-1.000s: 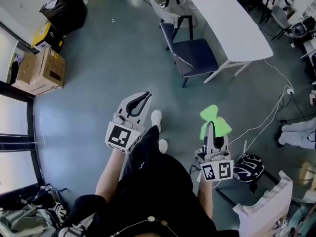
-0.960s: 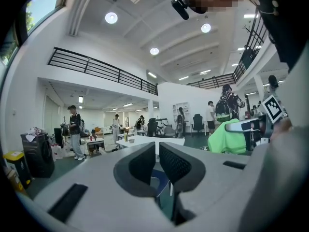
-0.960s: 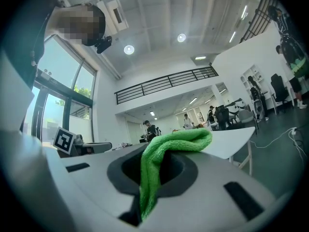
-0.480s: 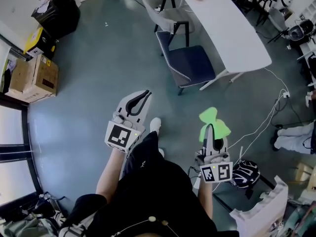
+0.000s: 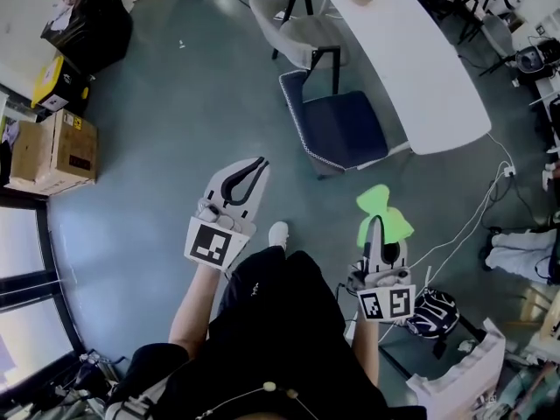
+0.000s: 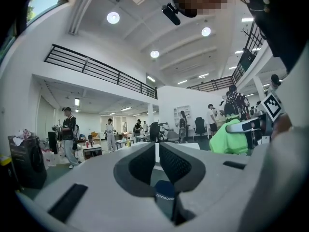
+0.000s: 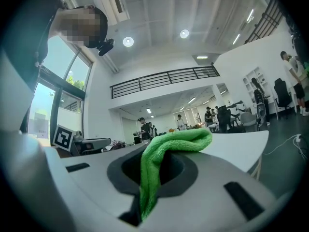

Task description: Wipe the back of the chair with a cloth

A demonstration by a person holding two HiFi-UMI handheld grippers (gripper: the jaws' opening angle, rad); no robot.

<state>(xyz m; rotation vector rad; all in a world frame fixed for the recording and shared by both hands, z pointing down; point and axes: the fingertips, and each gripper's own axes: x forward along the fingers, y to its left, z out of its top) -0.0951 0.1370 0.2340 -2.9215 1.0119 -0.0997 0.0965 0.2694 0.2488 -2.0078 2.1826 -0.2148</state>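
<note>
The right gripper (image 5: 375,227) is seen clamped on a green cloth (image 5: 382,206) that flops over its jaw tips. The left gripper (image 5: 260,163) is held beside it with its jaws pressed together on nothing, and only square black-and-white markers are carried on both cubes. Farther ahead on the floor, well apart from both, the blue-seated chair (image 5: 339,122) is set at the long edge of the white table (image 5: 420,68), its black back on the seat's far side; print on the cardboard box (image 5: 61,143) is too small to be read.
</note>
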